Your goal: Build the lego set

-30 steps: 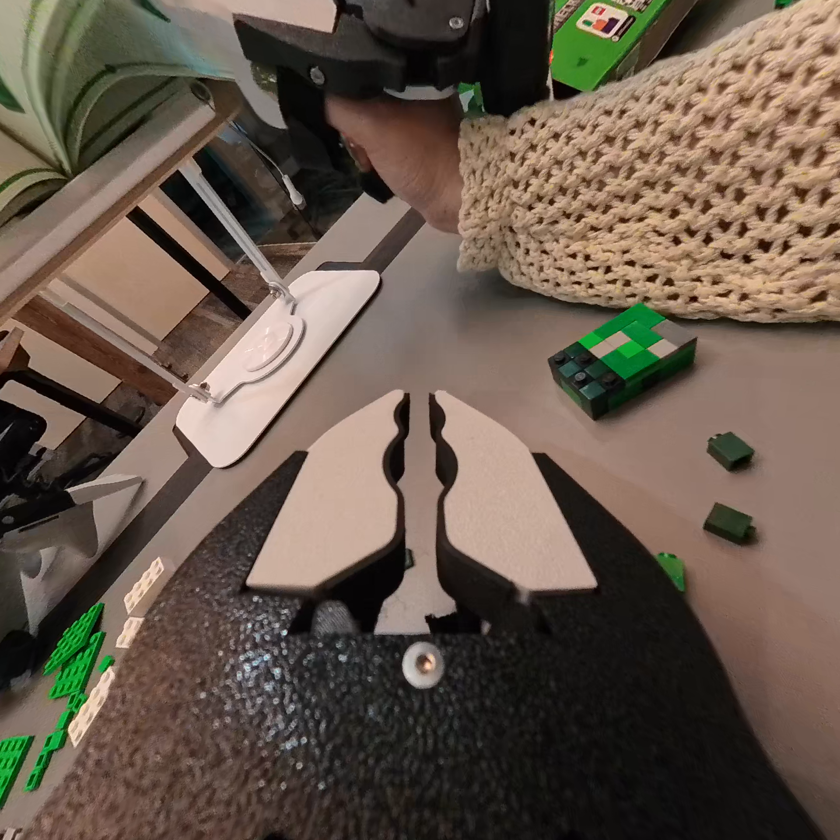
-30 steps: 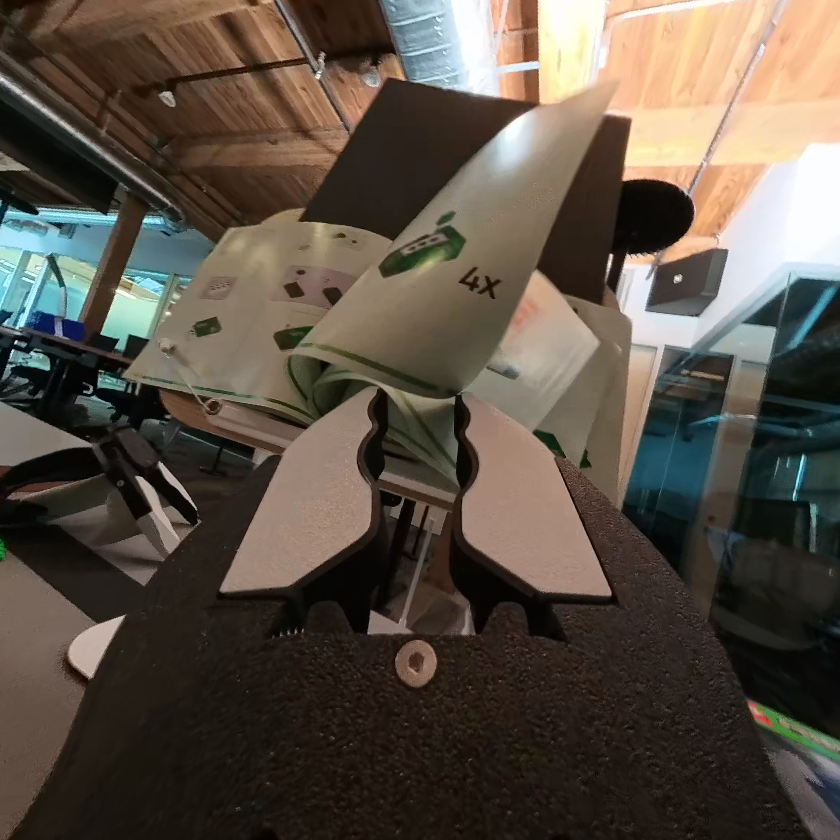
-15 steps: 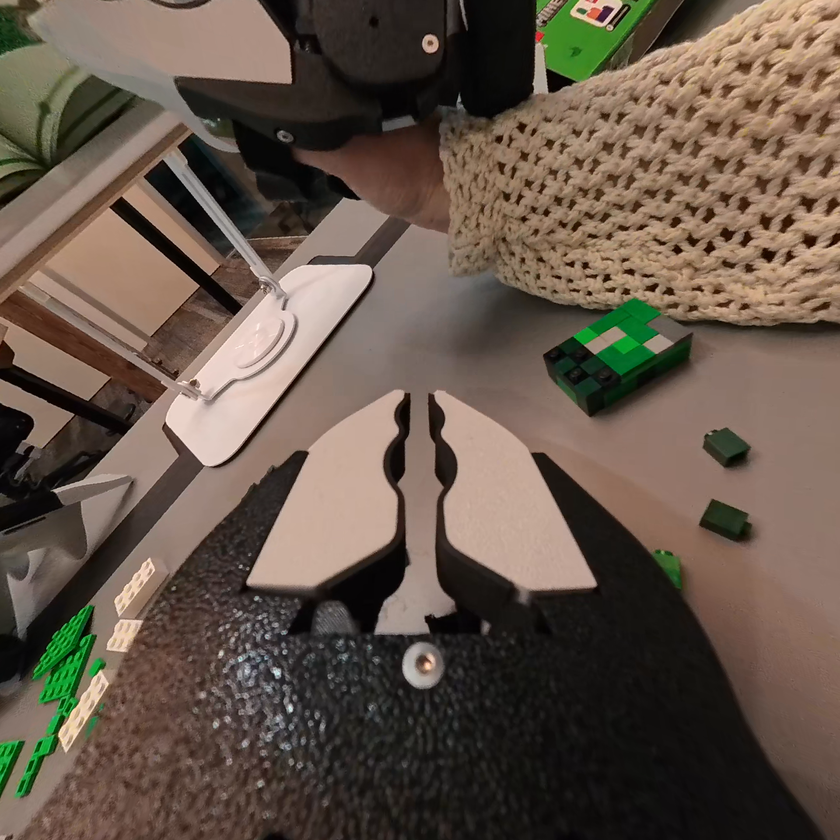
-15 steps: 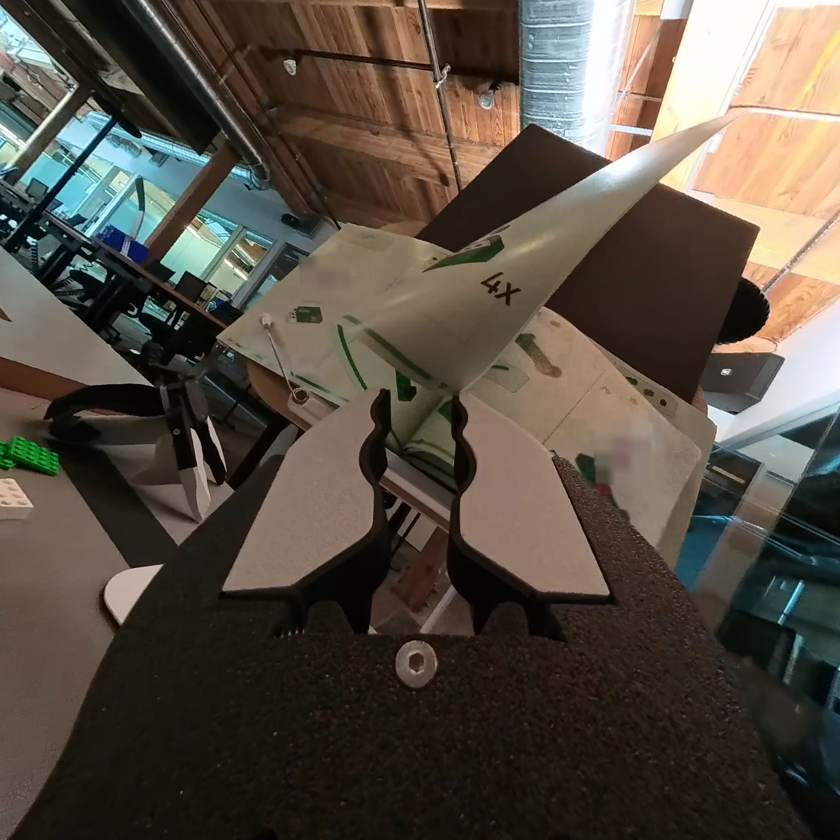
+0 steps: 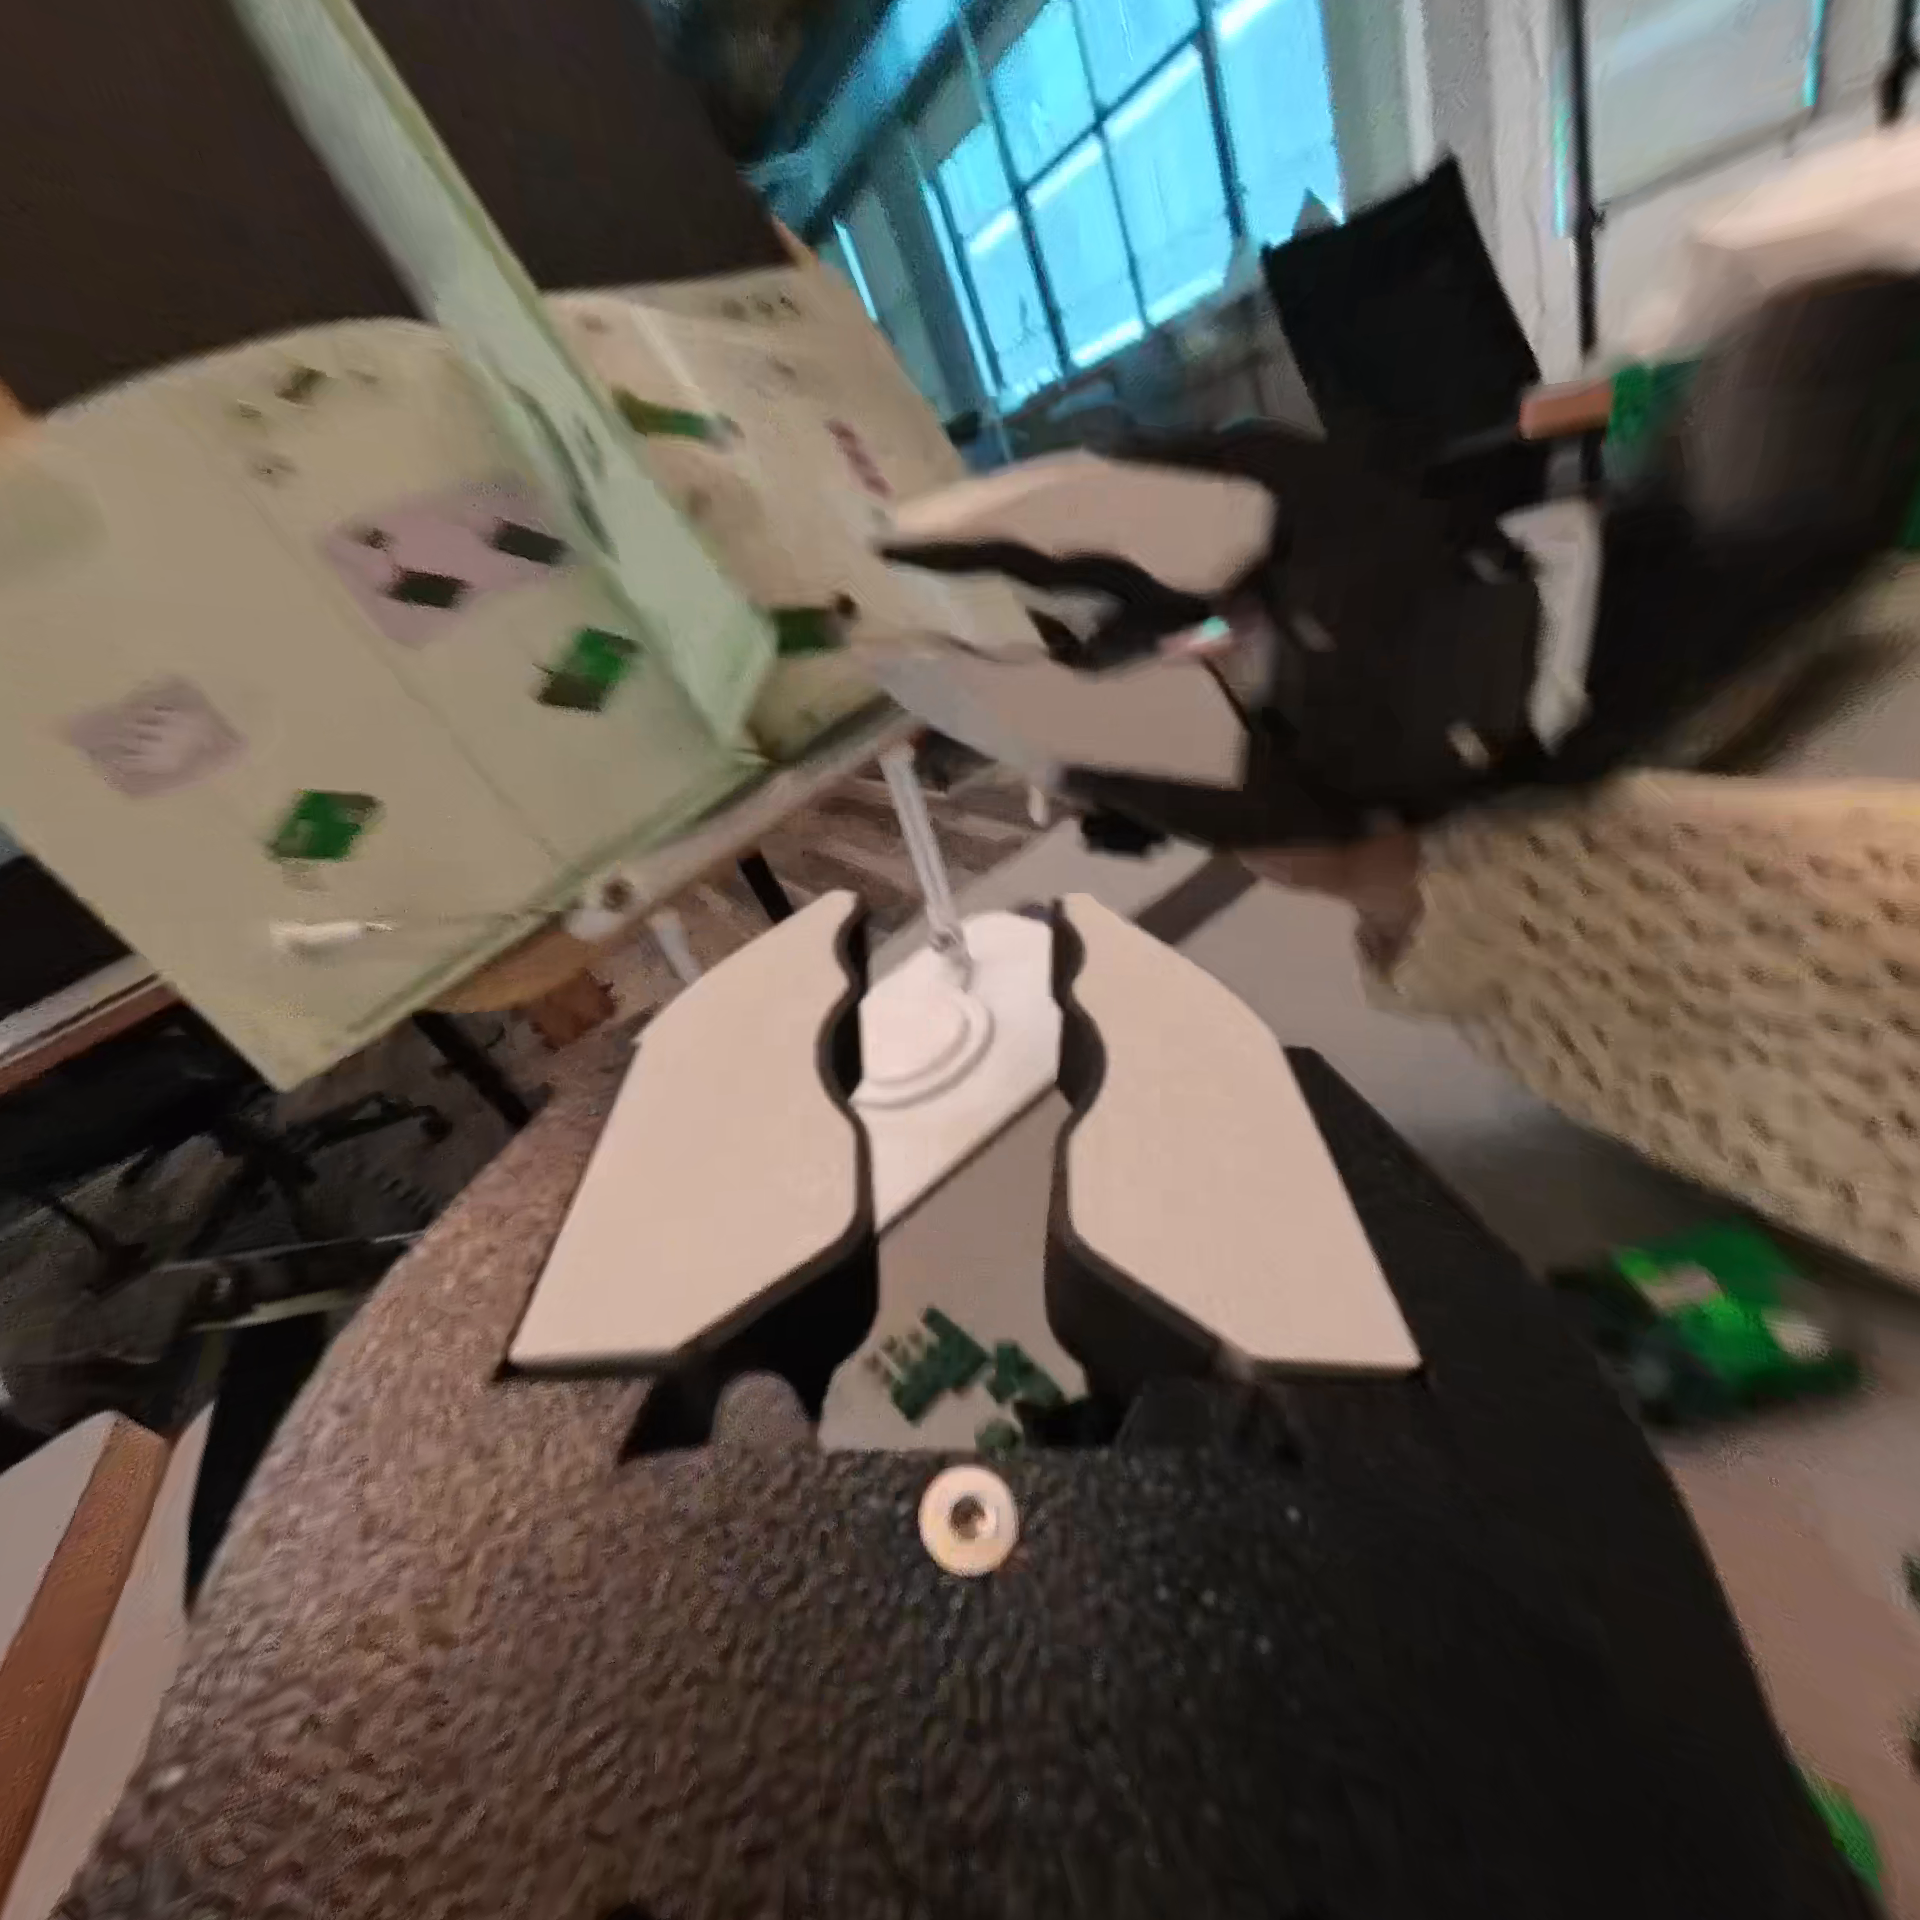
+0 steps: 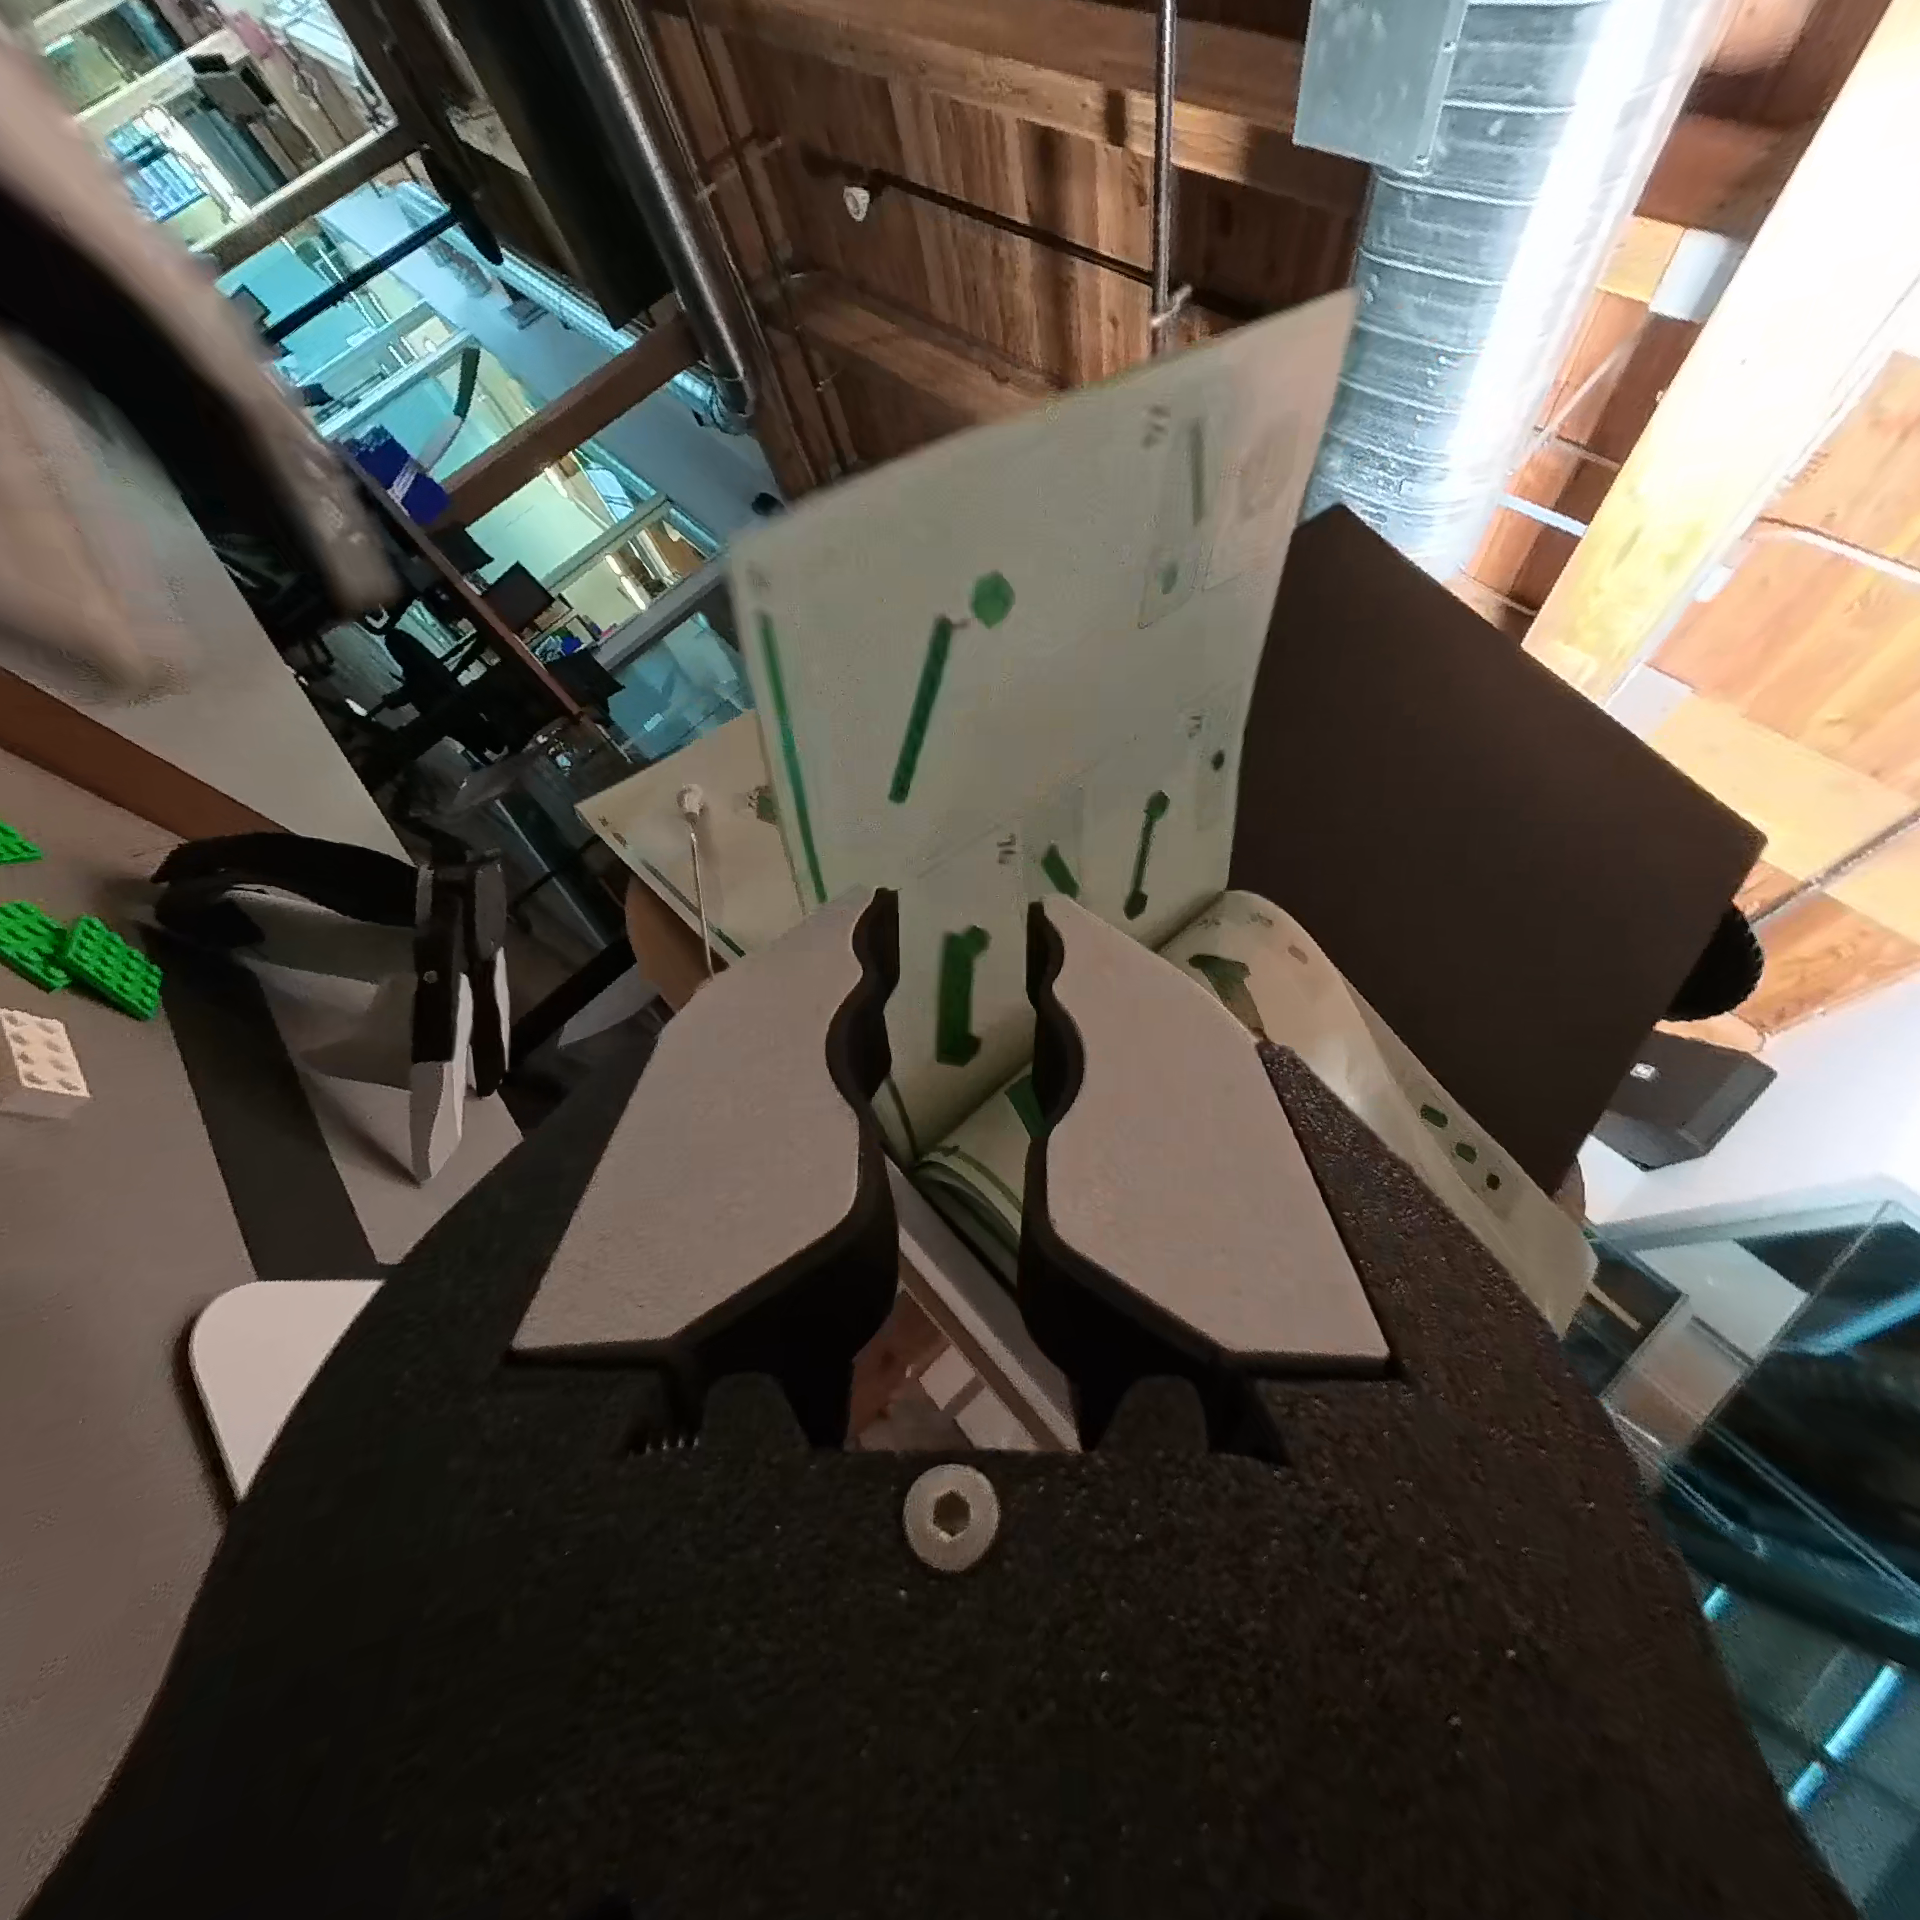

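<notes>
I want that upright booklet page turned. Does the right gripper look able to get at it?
Probably yes: the right gripper is open, the standing page lies straight ahead between its fingers, and nothing blocks the way.

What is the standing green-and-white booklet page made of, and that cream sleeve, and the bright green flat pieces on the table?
The upright booklet page looks like thin, smooth printed paper: it curves as it stands. The cream sleeve looks like chunky knitted yarn, with open loops showing. The bright green flat pieces look like hard moulded plastic with rows of studs.
</notes>
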